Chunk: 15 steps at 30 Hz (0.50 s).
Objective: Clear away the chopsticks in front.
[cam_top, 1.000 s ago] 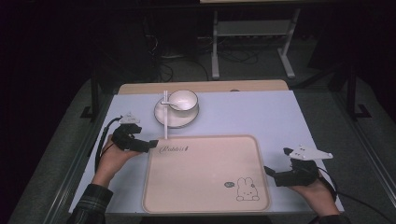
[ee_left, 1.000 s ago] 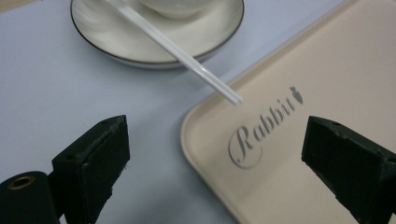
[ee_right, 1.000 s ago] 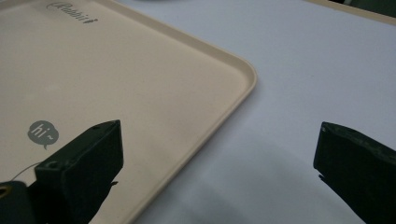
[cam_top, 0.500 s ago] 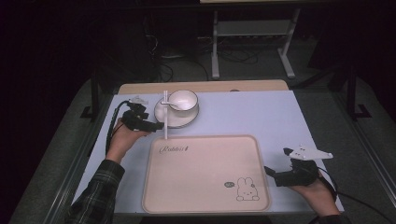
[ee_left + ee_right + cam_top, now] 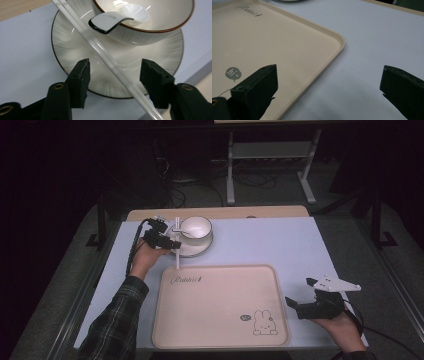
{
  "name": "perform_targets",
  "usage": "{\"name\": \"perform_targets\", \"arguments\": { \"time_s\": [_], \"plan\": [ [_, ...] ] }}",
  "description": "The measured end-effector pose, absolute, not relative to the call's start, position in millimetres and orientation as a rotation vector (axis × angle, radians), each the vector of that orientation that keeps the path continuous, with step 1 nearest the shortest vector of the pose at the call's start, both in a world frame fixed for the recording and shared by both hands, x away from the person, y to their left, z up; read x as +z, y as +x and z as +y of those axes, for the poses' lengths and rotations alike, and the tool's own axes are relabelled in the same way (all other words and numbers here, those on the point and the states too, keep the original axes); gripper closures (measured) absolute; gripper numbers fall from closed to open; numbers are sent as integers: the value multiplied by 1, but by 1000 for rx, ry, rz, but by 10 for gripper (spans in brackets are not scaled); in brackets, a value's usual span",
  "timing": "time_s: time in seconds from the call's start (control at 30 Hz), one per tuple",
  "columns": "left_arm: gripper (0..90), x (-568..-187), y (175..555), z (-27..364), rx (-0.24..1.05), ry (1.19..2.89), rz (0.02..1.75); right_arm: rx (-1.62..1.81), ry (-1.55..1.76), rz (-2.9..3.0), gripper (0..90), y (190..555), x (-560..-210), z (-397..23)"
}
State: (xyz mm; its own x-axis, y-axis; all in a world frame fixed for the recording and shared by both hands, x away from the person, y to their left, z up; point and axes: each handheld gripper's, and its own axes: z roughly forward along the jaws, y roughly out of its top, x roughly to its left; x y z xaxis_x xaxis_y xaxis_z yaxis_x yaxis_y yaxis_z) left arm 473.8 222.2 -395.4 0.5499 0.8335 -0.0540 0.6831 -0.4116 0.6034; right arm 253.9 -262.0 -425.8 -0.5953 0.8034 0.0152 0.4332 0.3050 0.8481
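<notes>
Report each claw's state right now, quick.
Left claw: open, jaws have just been closing around the white chopsticks lying over the plate; pads not yet touching.
Right claw: open, holding nothing, beside the tray.

Beige tray (image 5: 220, 307): script word "Rabbit" (image 5: 185, 280) near its far left corner; grey speech bubble reading "hi~" (image 5: 233, 72) beside a rabbit drawing (image 5: 263, 323) near its right front corner.

White glossy chopsticks (image 5: 110, 60) lie paired, slanting across the ribbed saucer's (image 5: 70, 47) rim.
</notes>
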Motion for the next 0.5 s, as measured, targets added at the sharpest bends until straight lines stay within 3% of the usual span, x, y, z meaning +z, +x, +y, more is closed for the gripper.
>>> {"name": "perform_targets", "arguments": {
  "time_s": [0.5],
  "plan": [
    [537, -414, 484, 207, 351, 2257, 1302, 1210, 1101, 2159, 9, 253, -425, -264]
  ]
}}
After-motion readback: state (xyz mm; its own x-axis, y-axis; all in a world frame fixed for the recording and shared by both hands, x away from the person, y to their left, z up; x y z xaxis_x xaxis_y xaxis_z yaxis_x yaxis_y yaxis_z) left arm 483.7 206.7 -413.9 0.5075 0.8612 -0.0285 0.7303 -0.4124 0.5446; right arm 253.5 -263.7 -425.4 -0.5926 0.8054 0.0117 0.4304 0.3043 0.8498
